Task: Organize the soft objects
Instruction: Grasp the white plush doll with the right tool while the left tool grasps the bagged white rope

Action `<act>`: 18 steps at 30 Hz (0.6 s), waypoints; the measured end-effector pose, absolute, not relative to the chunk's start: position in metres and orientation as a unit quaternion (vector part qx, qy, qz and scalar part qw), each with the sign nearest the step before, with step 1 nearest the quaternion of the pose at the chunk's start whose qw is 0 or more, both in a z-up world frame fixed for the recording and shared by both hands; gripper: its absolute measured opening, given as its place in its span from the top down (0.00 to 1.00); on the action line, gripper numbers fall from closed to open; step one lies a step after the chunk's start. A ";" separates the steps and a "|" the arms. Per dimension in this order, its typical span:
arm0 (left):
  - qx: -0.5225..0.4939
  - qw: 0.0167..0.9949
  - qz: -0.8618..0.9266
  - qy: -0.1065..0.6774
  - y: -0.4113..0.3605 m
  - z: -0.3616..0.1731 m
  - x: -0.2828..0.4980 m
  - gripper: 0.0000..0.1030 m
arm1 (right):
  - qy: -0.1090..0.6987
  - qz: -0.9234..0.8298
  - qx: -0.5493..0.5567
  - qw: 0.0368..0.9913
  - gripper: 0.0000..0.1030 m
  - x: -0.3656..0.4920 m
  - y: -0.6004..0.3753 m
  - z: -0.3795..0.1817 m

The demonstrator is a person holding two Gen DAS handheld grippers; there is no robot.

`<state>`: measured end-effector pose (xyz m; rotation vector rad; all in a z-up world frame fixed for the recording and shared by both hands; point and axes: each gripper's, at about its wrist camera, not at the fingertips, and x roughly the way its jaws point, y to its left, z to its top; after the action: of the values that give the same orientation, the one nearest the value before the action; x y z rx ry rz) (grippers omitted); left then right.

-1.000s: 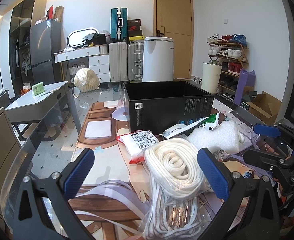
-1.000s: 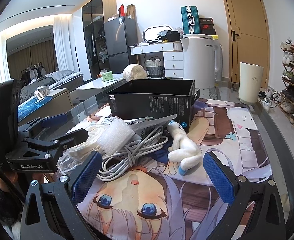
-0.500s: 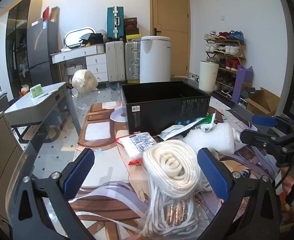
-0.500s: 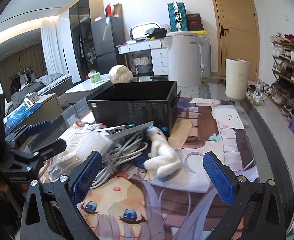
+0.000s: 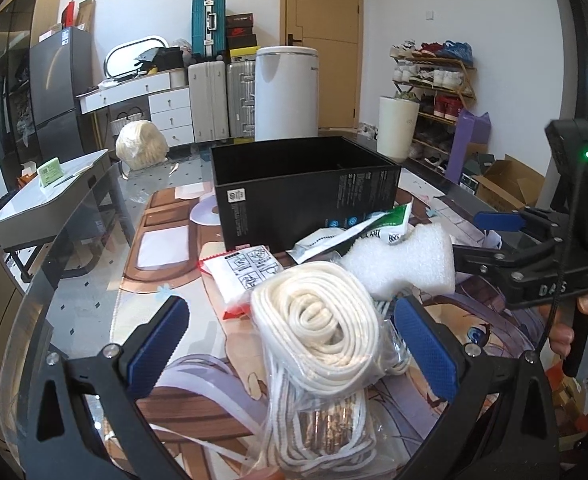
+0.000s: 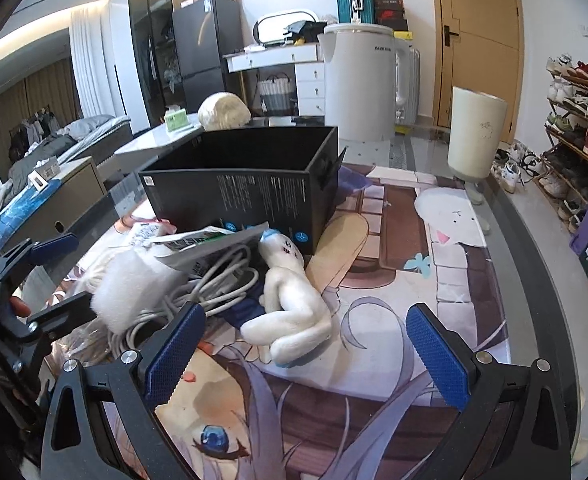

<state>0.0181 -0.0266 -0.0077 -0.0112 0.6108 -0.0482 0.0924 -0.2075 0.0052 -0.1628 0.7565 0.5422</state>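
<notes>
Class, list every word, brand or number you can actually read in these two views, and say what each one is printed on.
"DAS": on the right gripper's black body.
White appliance: a short dark brand mark, too blurred to read.
Black box: white print, too small.
Instruction packet: pictograms only, text unreadable.

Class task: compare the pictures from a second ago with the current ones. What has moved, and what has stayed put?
Right gripper has advanced toward the plush toy; left gripper has closed in on the bagged rope coil. Both stay open, holding nothing. The black box and pile are unmoved.
</notes>
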 end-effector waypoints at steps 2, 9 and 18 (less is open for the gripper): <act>-0.003 0.952 -0.026 0.305 -0.028 -0.009 0.019 0.00 | 0.372 0.263 -0.079 0.887 0.08 0.097 -0.205 0.003; -0.005 0.948 -0.027 0.318 -0.028 -0.012 0.025 0.00 | 0.404 0.265 -0.084 0.871 0.25 0.111 -0.198 -0.007; -0.023 0.943 -0.048 0.329 -0.025 -0.013 0.030 0.01 | 0.422 0.276 -0.084 0.859 0.57 0.119 -0.192 -0.014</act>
<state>0.0297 -0.0246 -0.0130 -0.0463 0.6718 -0.0974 0.1185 -0.1916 -0.0140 -0.1761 0.8865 0.5790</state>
